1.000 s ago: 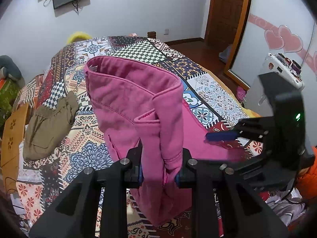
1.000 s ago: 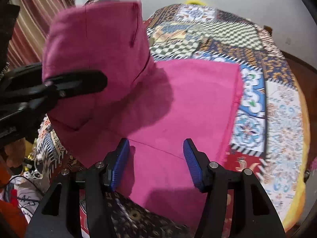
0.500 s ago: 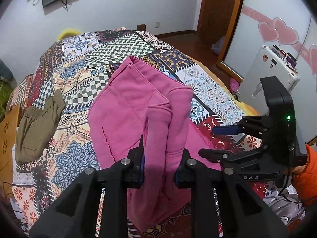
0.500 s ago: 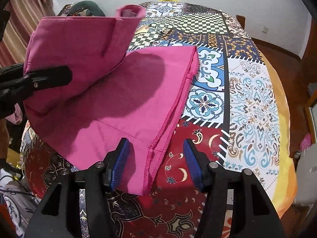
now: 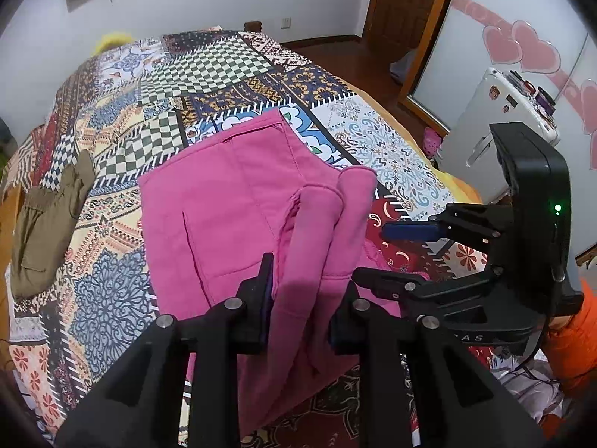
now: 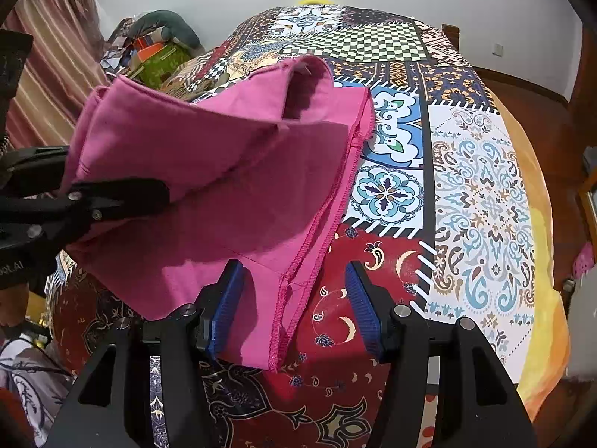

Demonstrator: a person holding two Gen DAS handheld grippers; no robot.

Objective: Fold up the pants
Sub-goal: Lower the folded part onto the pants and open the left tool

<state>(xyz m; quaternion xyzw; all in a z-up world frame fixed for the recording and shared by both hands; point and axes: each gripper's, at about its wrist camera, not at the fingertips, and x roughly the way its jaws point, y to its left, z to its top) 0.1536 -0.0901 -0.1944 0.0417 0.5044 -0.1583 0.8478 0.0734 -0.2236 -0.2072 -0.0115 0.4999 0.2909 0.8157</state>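
Note:
The pink pants (image 5: 224, 201) lie partly folded on the patchwork bed cover (image 5: 209, 67). My left gripper (image 5: 302, 291) is shut on a bunched fold of the pants and holds it just above the lower layer. In the right wrist view the pants (image 6: 224, 171) spread to the left, the upper layer still raised, with the left gripper (image 6: 112, 194) clamped on it. My right gripper (image 6: 294, 310) is open and empty, its jaws astride the stitched hem near the bed's near edge. It also shows in the left wrist view (image 5: 406, 254).
Olive-brown pants (image 5: 44, 224) lie at the bed's left side. A white cabinet (image 5: 496, 123) and a mirrored door stand right of the bed. A pile of clutter (image 6: 156, 48) sits beyond the bed's far left. An orange sleeve (image 5: 574, 339) shows at the right.
My left gripper has carried the held fold down and forward, laying the upper layer over the lower one. My right gripper has drawn back to the hem and stayed open.

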